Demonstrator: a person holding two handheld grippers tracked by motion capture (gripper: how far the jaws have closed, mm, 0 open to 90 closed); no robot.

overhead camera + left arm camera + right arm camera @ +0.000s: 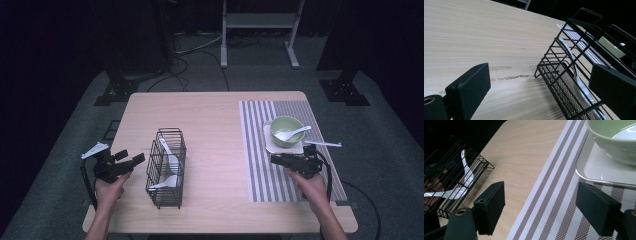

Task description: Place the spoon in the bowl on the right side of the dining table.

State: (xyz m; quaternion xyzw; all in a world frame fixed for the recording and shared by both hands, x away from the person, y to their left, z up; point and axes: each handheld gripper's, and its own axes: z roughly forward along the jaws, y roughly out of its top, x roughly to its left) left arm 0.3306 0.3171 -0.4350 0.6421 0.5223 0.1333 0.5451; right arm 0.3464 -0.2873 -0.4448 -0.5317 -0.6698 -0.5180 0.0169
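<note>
Your left gripper (131, 161) sits at the lower left of the high view, jaws apart and empty, pointing toward the wire basket (166, 167) just beside it. In the left gripper view the basket (574, 75) fills the right half of the frame, its near corner resting on the table (486, 37) between your two jaws, untouched.

The basket stands left of centre in the high view and holds two white spoons (170, 157), one leaning toward the top of the frame, one lying lower. In the right gripper view the basket (451, 182) appears at the left edge with the spoons (465, 177) visible through the wires.

Your right gripper (280, 160) lies at the lower right of the high view, over the striped placemat (260, 165), jaws apart and holding nothing. In the right gripper view the placemat (554, 202) runs between your jaws.

A green bowl (287, 131) rests on a white square plate (272, 145) on the placemat, right of centre, with a third white spoon (292, 133) inside it. The bowl (614, 137) and plate (599, 167) occupy the upper right of the right gripper view.
</note>
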